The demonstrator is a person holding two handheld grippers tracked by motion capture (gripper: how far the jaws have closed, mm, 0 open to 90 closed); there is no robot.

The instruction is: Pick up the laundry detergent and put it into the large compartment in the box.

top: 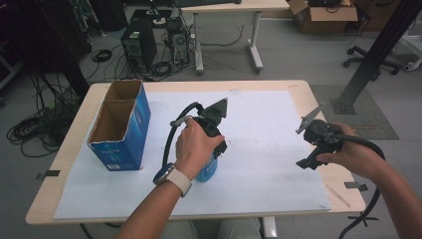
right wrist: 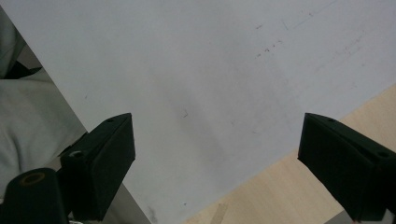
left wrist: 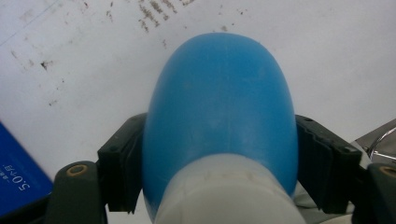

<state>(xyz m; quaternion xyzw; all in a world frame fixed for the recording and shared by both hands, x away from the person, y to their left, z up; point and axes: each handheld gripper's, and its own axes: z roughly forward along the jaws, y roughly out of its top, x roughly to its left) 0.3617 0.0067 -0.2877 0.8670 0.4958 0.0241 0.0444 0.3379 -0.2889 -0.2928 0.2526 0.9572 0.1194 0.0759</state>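
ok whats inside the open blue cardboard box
The open blue cardboard box shows two compartments split by a brown divider, with bare brown inner walls and nothing sticking out. Its near wall hides the bottom, so something small could lie unseen.

The left hand [top: 195, 144], a watch on its wrist, points the left claw [top: 211, 167] downward with both jaws pressed against a blue bottle [left wrist: 222, 116], while the right hand [top: 354, 155], seemingly raised above the counter's right edge, holds the right claw [right wrist: 217, 158] with jaws spread wide.
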